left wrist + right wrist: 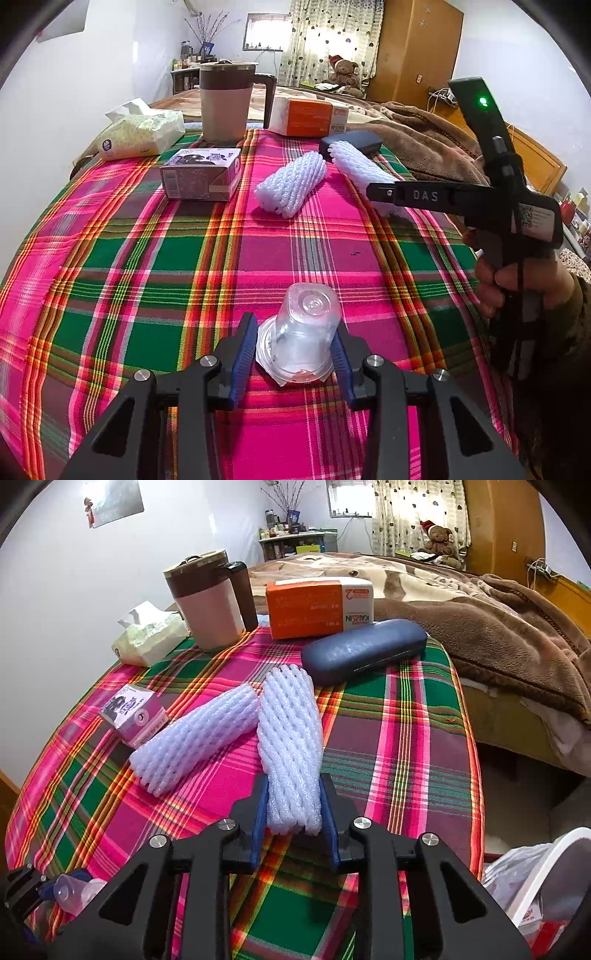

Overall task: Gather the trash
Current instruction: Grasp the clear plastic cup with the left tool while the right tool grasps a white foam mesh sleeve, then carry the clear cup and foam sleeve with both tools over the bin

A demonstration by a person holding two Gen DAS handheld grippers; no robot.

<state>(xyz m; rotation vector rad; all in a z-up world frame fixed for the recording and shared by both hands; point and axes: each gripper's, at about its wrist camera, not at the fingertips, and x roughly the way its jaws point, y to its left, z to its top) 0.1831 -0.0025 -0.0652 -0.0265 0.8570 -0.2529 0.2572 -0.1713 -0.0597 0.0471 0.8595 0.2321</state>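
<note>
Left gripper [295, 354]: pads pinching a clear plastic cup [301, 339], tipped over on the plaid tablecloth [147, 266].
Right gripper [293, 812]: pads clamped on the near end of a white foam net sleeve [290, 746].
Second foam sleeve [195, 738]: lying just left, touching the first.

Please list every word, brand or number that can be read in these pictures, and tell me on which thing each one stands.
"DAS": on the black arm of the right gripper.
"KAIXIN": on the white end of the orange box, printed upside down.
"2": same white end, also upside down.
Purple carton: print too small to read.
Tissue pack: logo too blurred.
QR label on the right gripper: unreadable.
</note>
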